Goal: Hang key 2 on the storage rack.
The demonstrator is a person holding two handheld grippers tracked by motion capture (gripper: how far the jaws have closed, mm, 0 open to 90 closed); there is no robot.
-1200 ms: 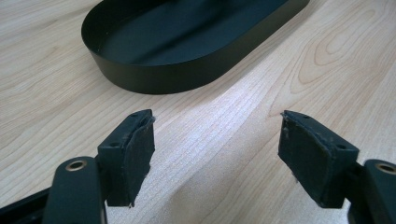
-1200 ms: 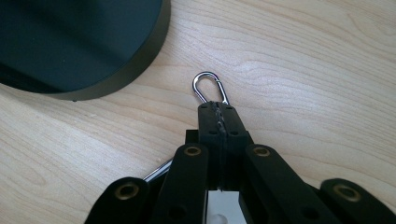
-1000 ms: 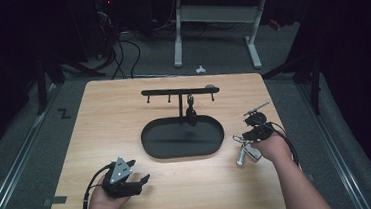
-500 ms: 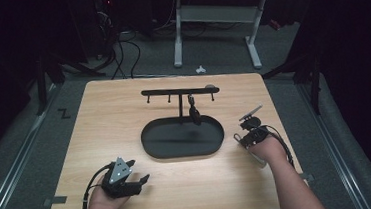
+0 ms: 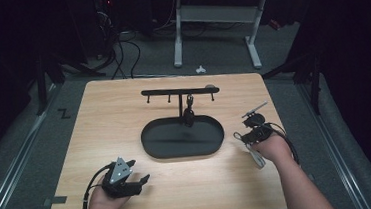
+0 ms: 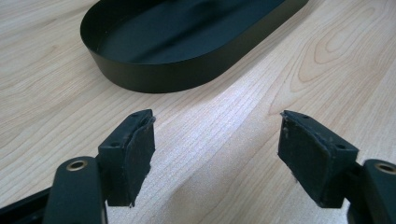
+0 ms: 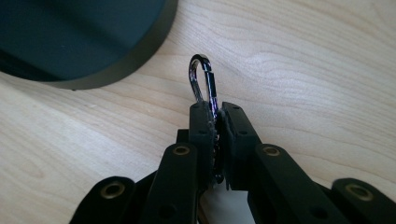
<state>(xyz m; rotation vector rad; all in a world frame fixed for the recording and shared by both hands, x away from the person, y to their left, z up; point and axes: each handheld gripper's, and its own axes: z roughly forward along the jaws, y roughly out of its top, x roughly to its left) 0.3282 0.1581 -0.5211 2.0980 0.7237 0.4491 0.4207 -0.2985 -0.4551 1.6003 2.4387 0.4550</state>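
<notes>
On the near left corner of the pale wooden worktop (image 5: 124,119), a hand rests with the left gripper (image 5: 140,180), its body lying low on the wood and pointing toward the middle. Its own camera shows its two black fingers (image 6: 135,154) standing wide apart with nothing between them, only bare wood grain, and the curved wall of a tray just ahead. At the centre sits that black oval tray (image 5: 152,147), shallow and dark inside. From its far rim rises a thin black post that carries a horizontal hanger bar (image 5: 172,91) with small pegs along it; a small dark item hangs beside the post, too small to make out. Right of the tray, near the worktop's right edge, the other hand holds the right gripper (image 5: 239,137), with its cable looping back over the wrist. Its fingers (image 7: 201,135) have just been closing and now press together on a silver carabiner clip (image 7: 204,77). The rounded end of the clip sticks out beyond the fingertips, close above the wood and just beside the tray's outer wall without touching it. Something small and pale hangs below the gripper near the hand, unclear in shape
</notes>
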